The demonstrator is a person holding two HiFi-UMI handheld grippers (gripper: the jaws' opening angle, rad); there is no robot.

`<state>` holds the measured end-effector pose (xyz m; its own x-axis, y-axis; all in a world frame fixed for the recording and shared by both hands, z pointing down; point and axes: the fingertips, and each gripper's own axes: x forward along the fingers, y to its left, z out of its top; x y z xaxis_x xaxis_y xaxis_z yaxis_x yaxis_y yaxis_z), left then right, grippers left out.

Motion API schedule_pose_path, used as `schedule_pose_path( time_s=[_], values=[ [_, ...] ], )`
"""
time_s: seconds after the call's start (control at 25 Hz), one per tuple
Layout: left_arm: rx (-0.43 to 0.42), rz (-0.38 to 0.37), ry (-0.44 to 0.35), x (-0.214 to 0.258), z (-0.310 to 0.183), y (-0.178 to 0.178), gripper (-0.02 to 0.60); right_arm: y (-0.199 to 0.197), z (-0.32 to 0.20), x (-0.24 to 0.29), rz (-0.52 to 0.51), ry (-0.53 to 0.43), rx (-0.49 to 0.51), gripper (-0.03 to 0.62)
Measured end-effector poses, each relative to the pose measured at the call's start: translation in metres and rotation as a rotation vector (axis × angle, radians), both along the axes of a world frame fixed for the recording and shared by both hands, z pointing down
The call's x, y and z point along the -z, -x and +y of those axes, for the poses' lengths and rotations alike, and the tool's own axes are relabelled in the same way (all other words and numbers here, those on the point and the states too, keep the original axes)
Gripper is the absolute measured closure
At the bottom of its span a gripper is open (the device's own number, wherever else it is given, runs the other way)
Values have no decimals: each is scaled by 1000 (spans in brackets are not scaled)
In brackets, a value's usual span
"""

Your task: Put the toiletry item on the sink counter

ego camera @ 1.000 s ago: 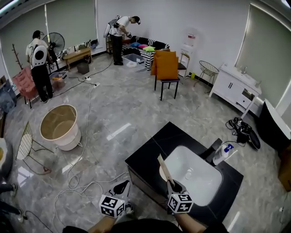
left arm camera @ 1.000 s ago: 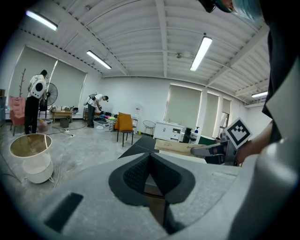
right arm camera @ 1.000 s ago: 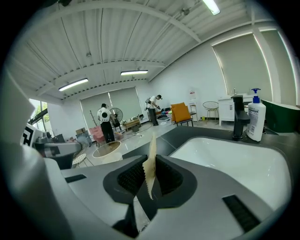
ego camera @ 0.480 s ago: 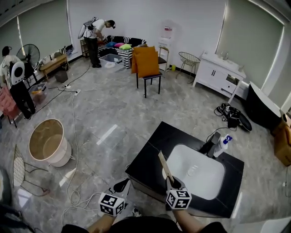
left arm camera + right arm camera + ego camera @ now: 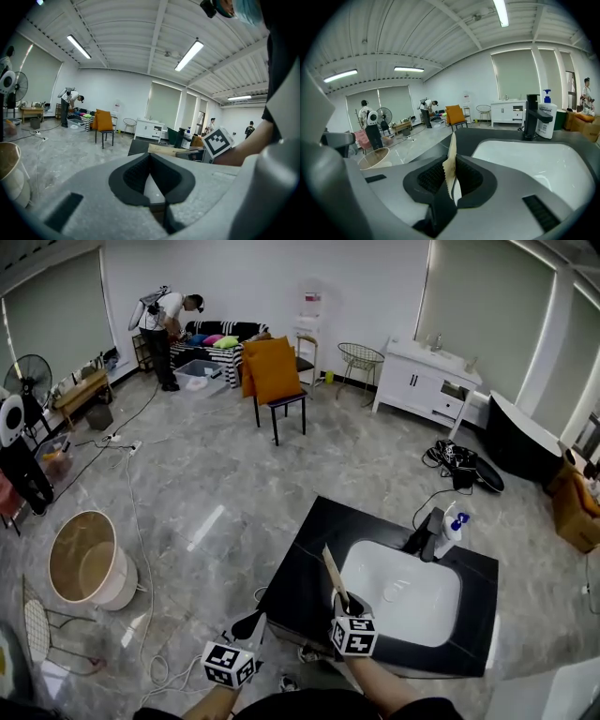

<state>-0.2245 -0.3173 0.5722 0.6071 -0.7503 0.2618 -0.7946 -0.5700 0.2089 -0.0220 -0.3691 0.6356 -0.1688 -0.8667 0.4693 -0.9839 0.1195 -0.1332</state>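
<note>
My right gripper [image 5: 341, 600] is shut on a thin tan sachet [image 5: 333, 576] with a saw-tooth edge, which stands upright between the pads [image 5: 451, 161]. It hovers over the front left rim of the white basin [image 5: 405, 594] set in the black sink counter [image 5: 305, 563]. Low at the left, off the counter's front edge, my left gripper [image 5: 251, 623] has its jaws shut with nothing between them [image 5: 150, 172]. In the left gripper view, the sachet [image 5: 168, 150] and the right gripper's marker cube [image 5: 218, 142] show ahead.
A black faucet [image 5: 427, 534] and a white pump bottle [image 5: 451, 529] stand at the basin's far rim, with the pump bottle [image 5: 545, 119] also ahead in the right gripper view. Cables trail on the floor near a round tub [image 5: 86, 562]. Chair [image 5: 275, 381], white cabinet [image 5: 427, 381] and people stand far off.
The head view has swung, so the room slides left and the counter sits squarer in front. Both grippers keep their places near the counter's front, the right one still holding the sachet.
</note>
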Motion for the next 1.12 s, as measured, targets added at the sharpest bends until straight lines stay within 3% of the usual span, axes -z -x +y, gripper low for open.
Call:
schedule_pose_path(
  time_s=[0.56,1.12],
  values=[
    [2,-6,-11,5,-59,-8,580,1,-64,-36,42,66,32,534],
    [11,-30,22,-6,-84,-12,580,12,-103,-66,98,152,100,531]
  ],
)
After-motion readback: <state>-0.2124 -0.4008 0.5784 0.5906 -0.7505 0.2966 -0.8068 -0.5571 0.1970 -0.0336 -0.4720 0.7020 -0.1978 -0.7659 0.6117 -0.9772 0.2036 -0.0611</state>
